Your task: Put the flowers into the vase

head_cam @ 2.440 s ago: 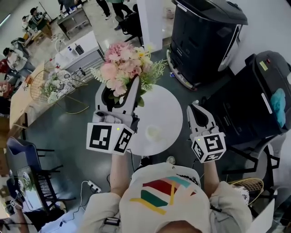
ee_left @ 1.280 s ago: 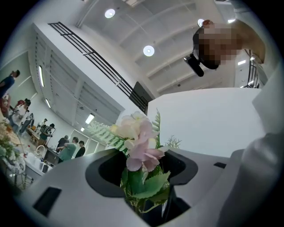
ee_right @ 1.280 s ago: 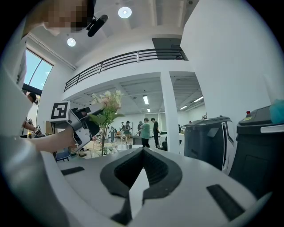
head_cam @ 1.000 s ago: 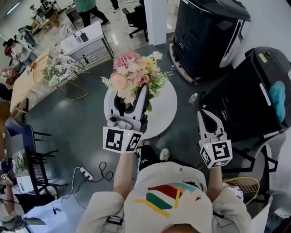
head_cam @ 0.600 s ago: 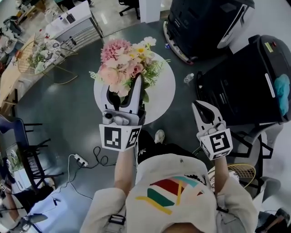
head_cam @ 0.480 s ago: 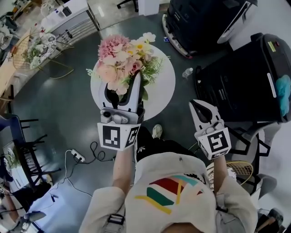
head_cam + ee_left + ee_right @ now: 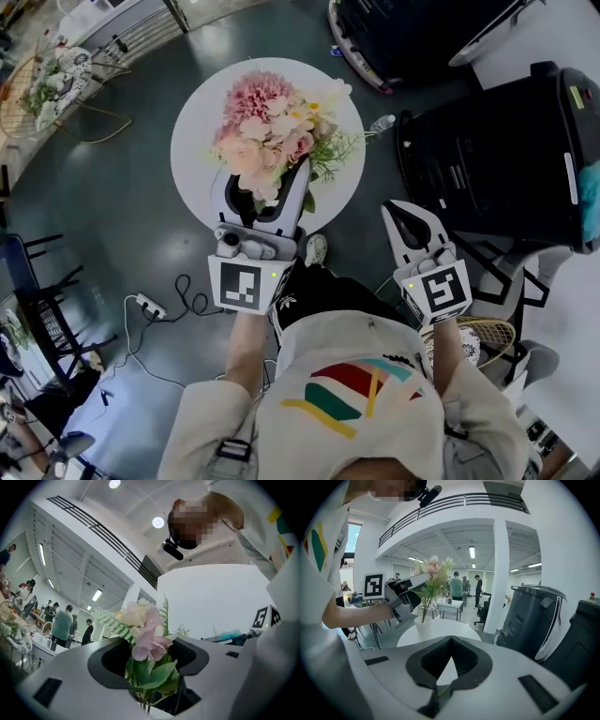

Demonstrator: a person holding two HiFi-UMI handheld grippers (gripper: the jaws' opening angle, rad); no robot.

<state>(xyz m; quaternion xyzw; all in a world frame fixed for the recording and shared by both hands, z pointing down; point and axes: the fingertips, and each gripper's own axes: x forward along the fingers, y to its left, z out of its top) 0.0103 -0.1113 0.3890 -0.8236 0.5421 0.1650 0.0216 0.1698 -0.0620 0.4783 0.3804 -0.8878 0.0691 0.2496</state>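
Over the table [image 7: 192, 141], the left gripper [image 7: 265, 176] clamps the flowers [image 7: 270, 127], stems in the vase [image 7: 423, 627]; the right gripper [image 7: 405, 208] is closed, empty.

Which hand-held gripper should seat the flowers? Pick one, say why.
The left hand-held gripper: shut on the flowers, over the vase. The right hand-held gripper is shut, empty, off to the side.

Head view steeply down, both gripper views outward, flowers [image 7: 272, 131] shared
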